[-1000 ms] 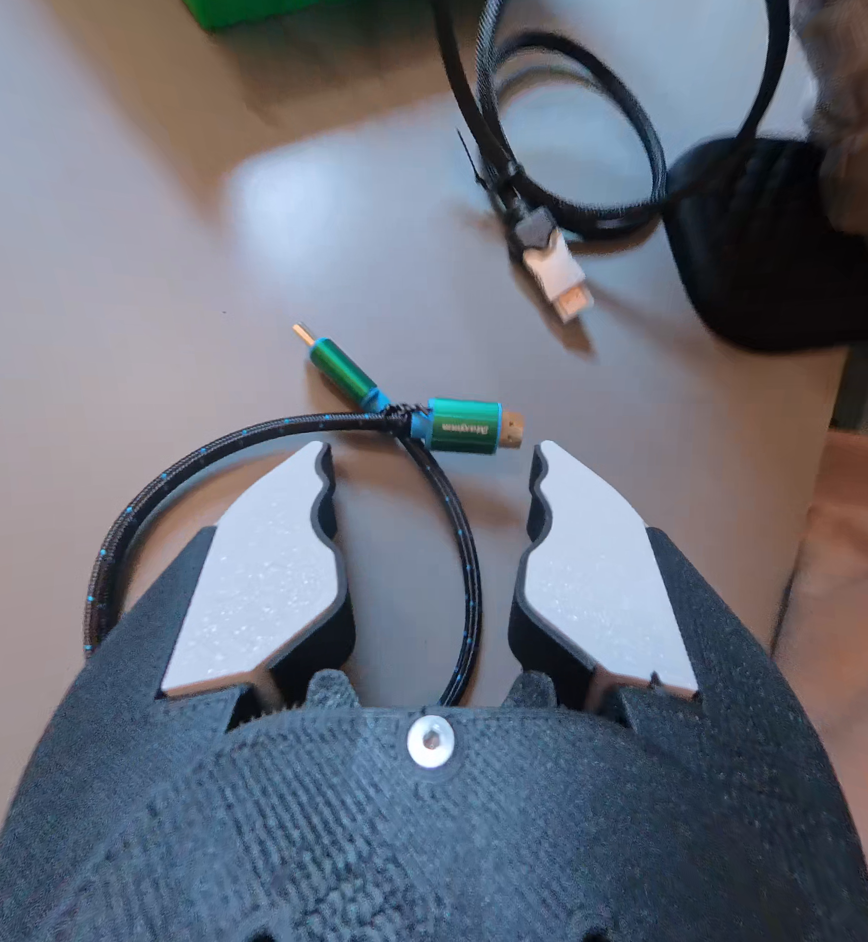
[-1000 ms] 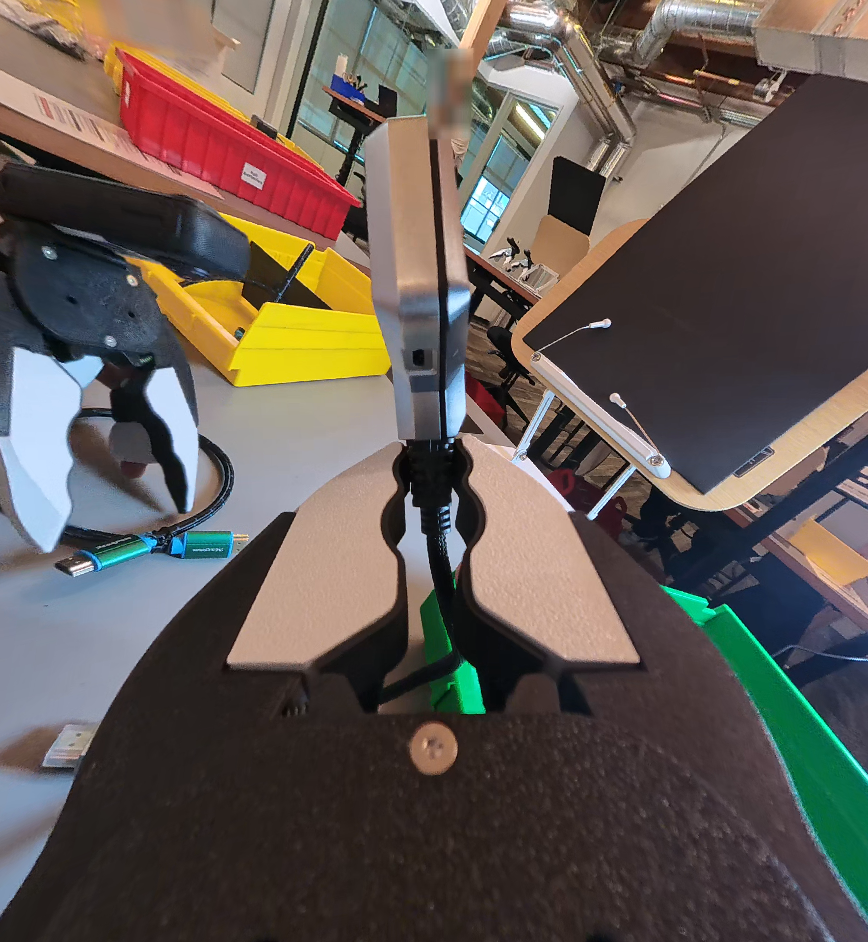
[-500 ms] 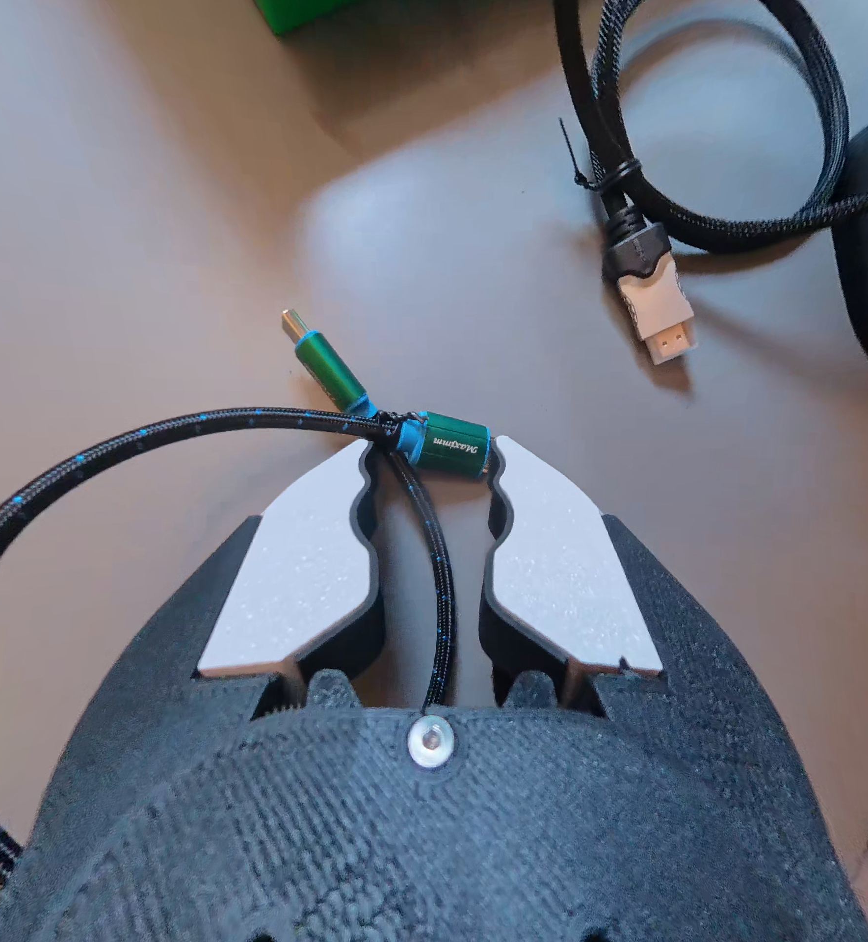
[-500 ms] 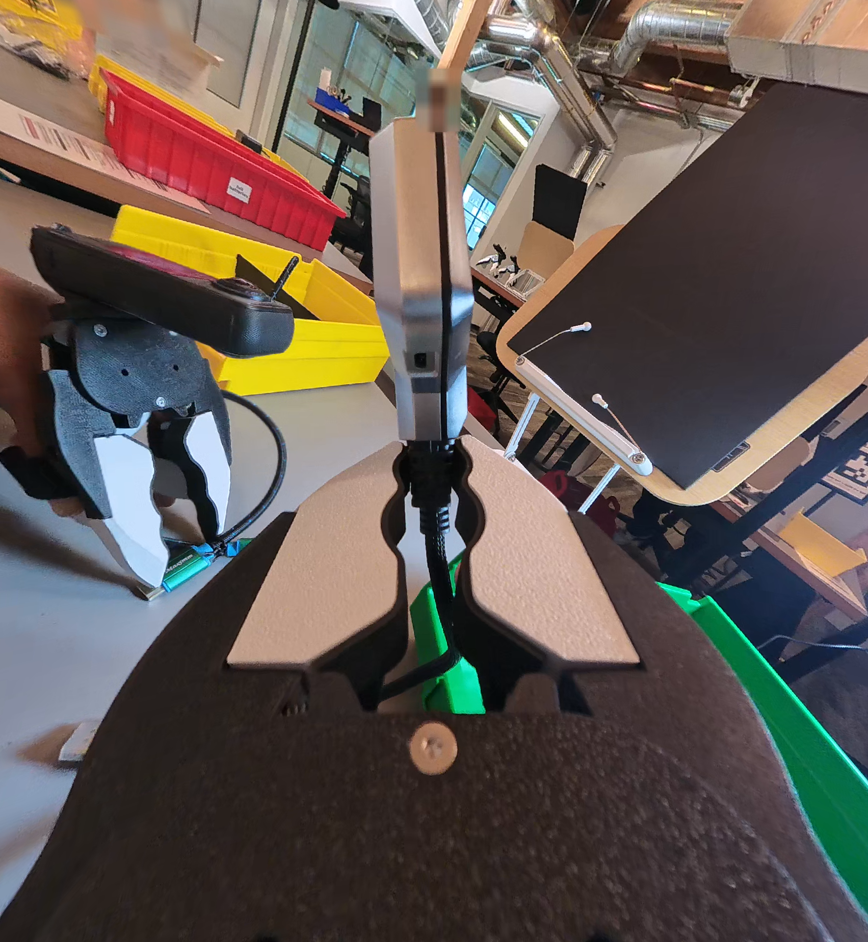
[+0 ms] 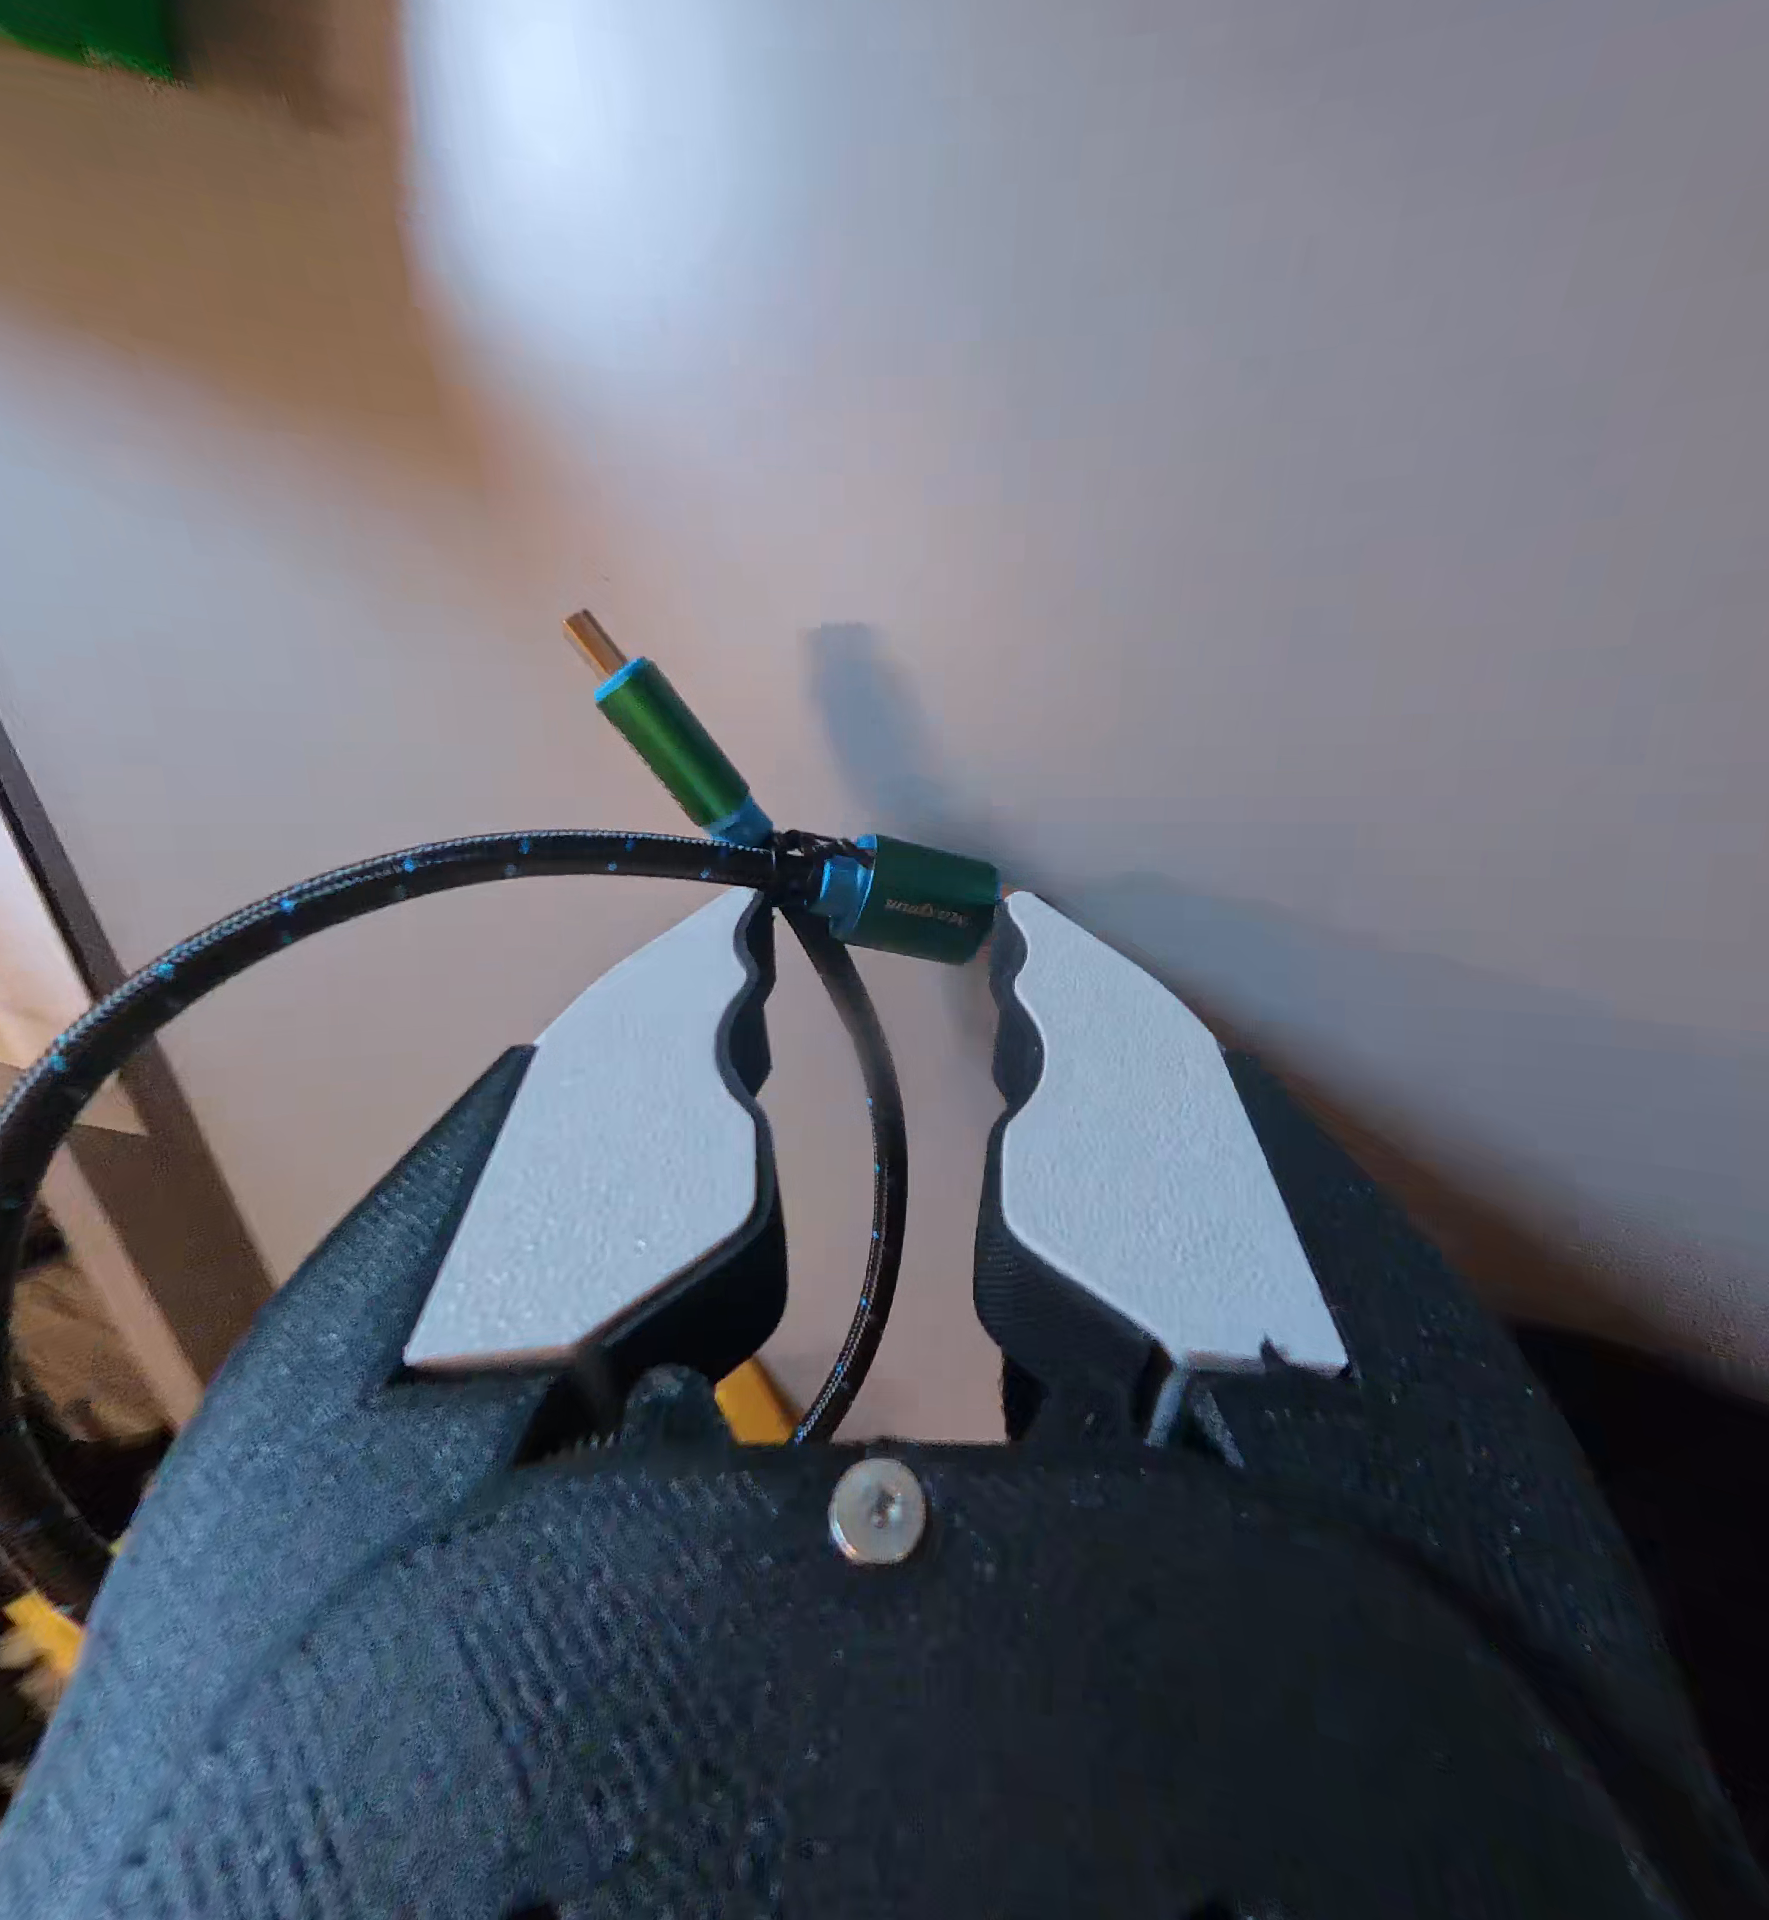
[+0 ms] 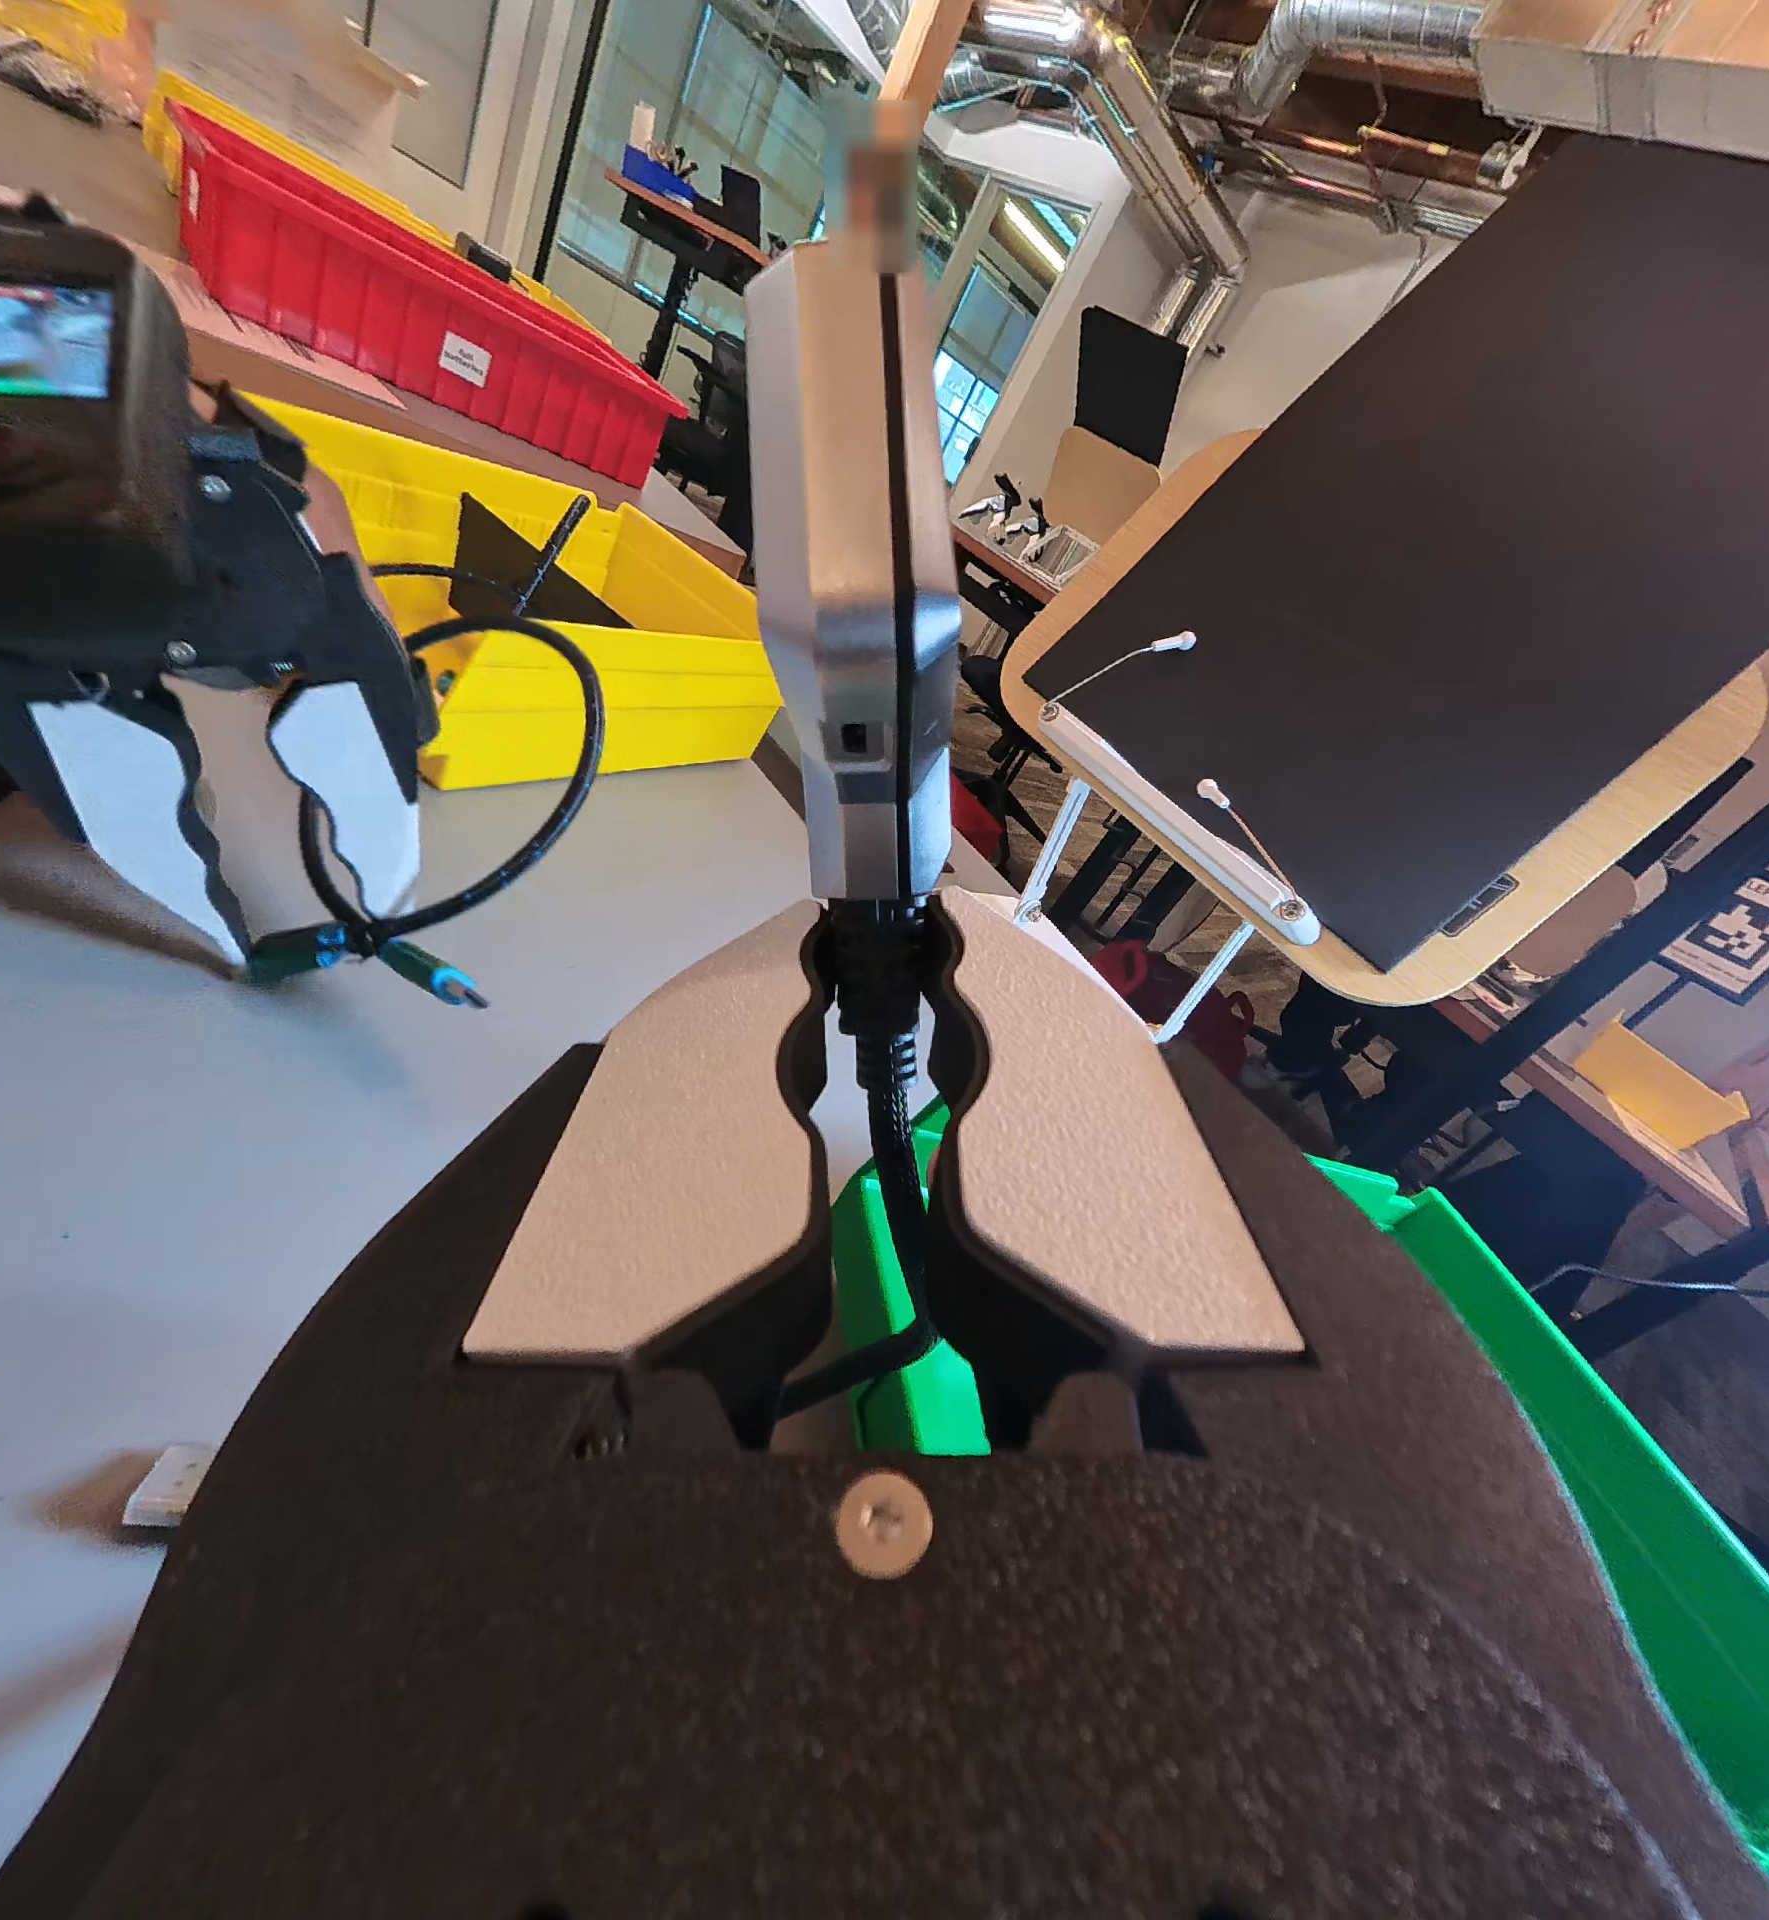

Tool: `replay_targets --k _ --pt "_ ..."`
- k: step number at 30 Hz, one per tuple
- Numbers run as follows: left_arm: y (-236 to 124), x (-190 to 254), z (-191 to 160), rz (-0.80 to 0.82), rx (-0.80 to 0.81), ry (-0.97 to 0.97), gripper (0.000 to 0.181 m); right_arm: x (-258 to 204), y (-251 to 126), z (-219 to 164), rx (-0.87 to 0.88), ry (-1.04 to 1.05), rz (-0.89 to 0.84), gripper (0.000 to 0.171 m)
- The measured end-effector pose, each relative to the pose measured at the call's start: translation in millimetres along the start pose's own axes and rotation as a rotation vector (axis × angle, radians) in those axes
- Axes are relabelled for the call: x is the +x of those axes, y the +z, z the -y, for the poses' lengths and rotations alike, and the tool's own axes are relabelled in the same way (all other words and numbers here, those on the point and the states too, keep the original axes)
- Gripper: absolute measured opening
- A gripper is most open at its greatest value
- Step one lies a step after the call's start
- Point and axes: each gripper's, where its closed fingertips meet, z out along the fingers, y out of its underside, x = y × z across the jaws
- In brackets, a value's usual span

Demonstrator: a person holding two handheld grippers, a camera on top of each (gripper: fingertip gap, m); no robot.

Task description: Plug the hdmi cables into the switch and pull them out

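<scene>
The left gripper pinches a green-shelled HDMI plug crosswise between its fingertips, fingers drawn narrow around it; the plug's metal tip is hidden behind the finger at three o'clock. The cable's second green plug dangles free, pointing toward eleven o'clock, and the black braided cable loops out to nine o'clock and back between the fingers. In the right wrist view, the right gripper is closed on the black plug of a second cable seated in the bottom of the grey HDMI switch, which stands upright at twelve o'clock. The left gripper shows at nine o'clock, above the grey surface, well apart from the switch. The risks, as judgements: the plug is held sideways, so it may twist or slip in the fingers when pushed at a port; the tied loop and loose second plug could snag; and the switch hangs only on its plug, so a sideways push could lever it loose. Compared with half a second ago, the left gripper has lifted the green plug off the surface and swung away; the other cable's white plug has left its view, which is now blurred by motion. The right gripper's hold is unchanged.
</scene>
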Motion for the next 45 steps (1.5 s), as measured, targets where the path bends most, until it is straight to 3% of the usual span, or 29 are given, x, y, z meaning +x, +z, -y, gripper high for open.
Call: replay_targets --k 5,8,12,16,18,21,25,29,31,35,39,45 --pt "-12 23 -22 -0.113 -0.081 0.312 0.041 -1 2 -4 -0.013 0.006 0.004 0.015" --pt "-15 40 -26 -0.263 -0.079 0.280 0.041 -1 3 -5 -0.018 0.008 0.003 0.015" --pt "-10 42 -17 -0.404 0.007 0.029 0.040 -1 3 -6 -0.021 0.008 0.004 0.015" --pt "-13 24 10 -0.472 0.161 -0.508 0.042 -1 3 -8 -0.026 0.013 0.008 0.015" --pt "-12 18 14 -0.445 0.204 -0.627 0.046 0 2 -8 -0.028 0.013 0.007 0.015" --pt "-1 17 18 -0.354 0.213 -0.693 0.054 1 2 -7 -0.024 0.016 0.003 0.015" --pt "15 7 26 -0.289 0.233 -0.794 0.050 0 3 -7 -0.024 0.021 0.002 0.015" --pt "21 1 22 -0.208 0.185 -0.670 0.023 -1 3 -10 -0.032 0.011 0.002 0.015" --pt "21 -2 18 -0.128 0.164 -0.534 0.019 -2 3 -12 -0.033 -0.013 0.014 0.015" --pt "11 -42 -8 0.267 0.069 -0.275 0.016 -10 2 -22 -0.066 -0.165 0.038 0.015" --pt "-26 -91 -13 0.685 0.126 -0.138 0.015 -18 10 -38 -0.173 -0.368 0.010 0.015" --pt "-44 -127 -7 0.896 0.102 -0.086 0.015 -22 34 -67 -0.421 -0.638 -0.104 0.015"
